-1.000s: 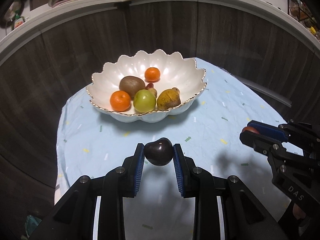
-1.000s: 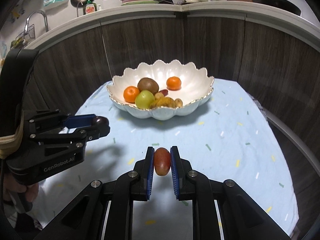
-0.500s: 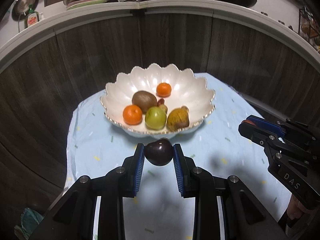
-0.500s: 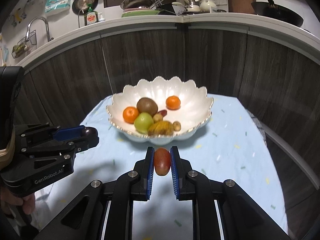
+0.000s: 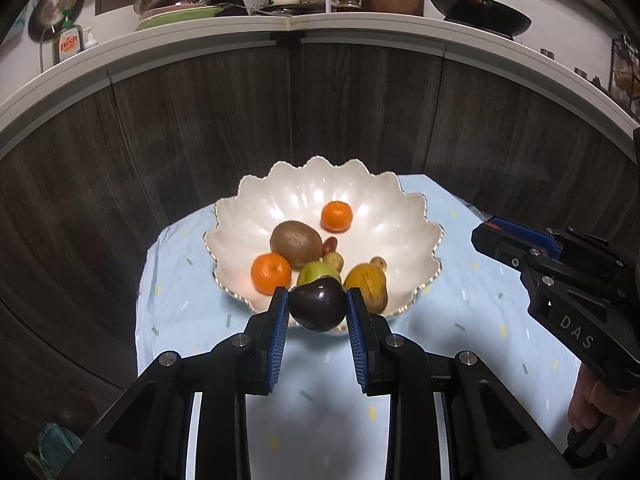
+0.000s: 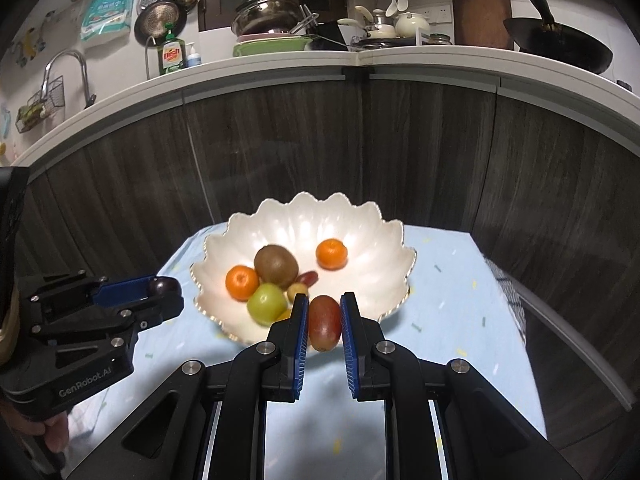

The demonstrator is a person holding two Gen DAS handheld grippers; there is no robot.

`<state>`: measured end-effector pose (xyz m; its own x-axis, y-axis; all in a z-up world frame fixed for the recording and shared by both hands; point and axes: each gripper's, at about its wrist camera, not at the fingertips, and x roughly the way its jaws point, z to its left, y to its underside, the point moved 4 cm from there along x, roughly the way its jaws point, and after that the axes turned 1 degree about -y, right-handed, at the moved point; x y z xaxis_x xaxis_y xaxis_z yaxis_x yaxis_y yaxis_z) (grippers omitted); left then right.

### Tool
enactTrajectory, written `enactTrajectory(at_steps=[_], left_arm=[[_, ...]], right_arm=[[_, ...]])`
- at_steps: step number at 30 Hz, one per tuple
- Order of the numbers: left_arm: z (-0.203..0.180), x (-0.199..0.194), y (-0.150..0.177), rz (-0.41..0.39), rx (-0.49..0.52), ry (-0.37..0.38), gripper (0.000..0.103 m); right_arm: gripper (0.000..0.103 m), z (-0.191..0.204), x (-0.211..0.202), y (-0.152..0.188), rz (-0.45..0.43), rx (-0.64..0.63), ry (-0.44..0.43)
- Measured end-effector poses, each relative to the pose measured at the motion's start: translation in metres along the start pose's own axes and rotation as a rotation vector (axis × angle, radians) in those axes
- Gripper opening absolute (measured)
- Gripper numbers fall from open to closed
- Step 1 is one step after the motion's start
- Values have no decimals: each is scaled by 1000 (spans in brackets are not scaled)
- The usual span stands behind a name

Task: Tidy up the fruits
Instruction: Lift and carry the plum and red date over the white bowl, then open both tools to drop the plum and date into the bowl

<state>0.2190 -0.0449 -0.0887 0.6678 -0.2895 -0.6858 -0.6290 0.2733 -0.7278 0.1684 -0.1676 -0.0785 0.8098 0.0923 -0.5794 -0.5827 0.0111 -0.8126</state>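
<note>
Nearest, our left claw [image 5: 318,309] clamps a dark purple plum [image 5: 318,307]; our right claw [image 6: 324,323] pinches a small red mango [image 6: 324,322]. Both hang over the near rim of the scalloped white bowl [image 5: 384,204], which holds a kiwi [image 5: 295,243] and tangerines on the blue-clothed desk [image 5: 460,312].

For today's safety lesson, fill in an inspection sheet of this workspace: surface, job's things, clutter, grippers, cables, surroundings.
Surface: table under a pale blue speckled cloth.
Job's things: white scalloped bowl holding two oranges, a kiwi, a green apple, a yellow-brown fruit and small fruits; a dark plum and a red fruit held near the bowl's front rim.
Clutter: nothing seen on the cloth.
Grippers: left gripper jaws shut on the plum; right gripper jaws shut on the red fruit.
Cables: nothing seen.
Surroundings: dark wood panels, a counter with dishes, soap bottle, wok.
</note>
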Motion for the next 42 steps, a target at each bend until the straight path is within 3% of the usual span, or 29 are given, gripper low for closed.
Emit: enactTrajectory(at_steps=[16, 28, 40, 41, 42], left_arm=[[-2, 45, -33, 30, 11, 8, 29], [-17, 87, -42, 71, 49, 33, 29], [-11, 119, -41, 130, 11, 43, 30], [-10, 120, -40, 136, 7, 39, 31], [-9, 121, -39, 142, 3, 31, 39]], right_arm=[[17, -26, 51, -35, 33, 8, 2], [17, -37, 92, -39, 102, -23, -32], [19, -44, 126, -39, 176, 8, -69], [19, -45, 127, -39, 179, 3, -62], [26, -45, 127, -38, 179, 0, -53]])
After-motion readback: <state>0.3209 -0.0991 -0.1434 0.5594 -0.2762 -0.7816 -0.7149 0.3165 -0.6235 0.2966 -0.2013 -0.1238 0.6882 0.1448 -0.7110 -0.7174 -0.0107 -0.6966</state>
